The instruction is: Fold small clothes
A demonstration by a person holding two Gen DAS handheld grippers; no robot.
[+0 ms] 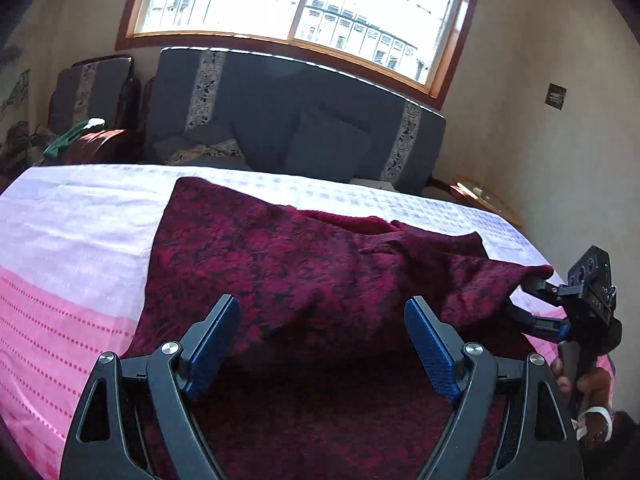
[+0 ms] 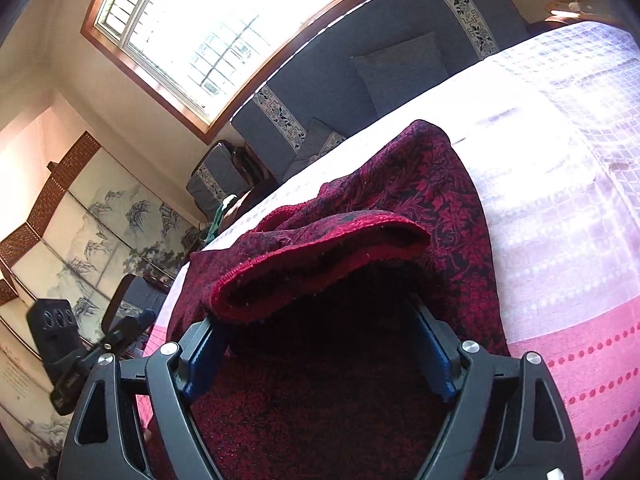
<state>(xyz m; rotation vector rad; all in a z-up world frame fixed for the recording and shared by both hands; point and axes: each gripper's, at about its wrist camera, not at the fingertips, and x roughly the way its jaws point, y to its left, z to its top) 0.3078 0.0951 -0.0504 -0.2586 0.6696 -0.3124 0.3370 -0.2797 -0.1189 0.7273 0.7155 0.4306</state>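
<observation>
Pink-and-white checked bedspread (image 1: pixel 80 240) carries a crimson floral knit garment (image 1: pixel 280 264), spread across the bed with a red-edged fold lying over the near part. Judged from this, a fold has just been laid and let go. Left gripper (image 1: pixel 322 334) hovers above the cloth, fingers wide and empty. Right gripper (image 2: pixel 320 344) stands wide too, the fold draped between its pads, unpinched. Next: pick fresh edges for the following fold.

Both grippers — left gripper (image 1: pixel 322 344), right gripper (image 2: pixel 318 350) — are black-framed with blue ribbed pads and silver screws.
</observation>
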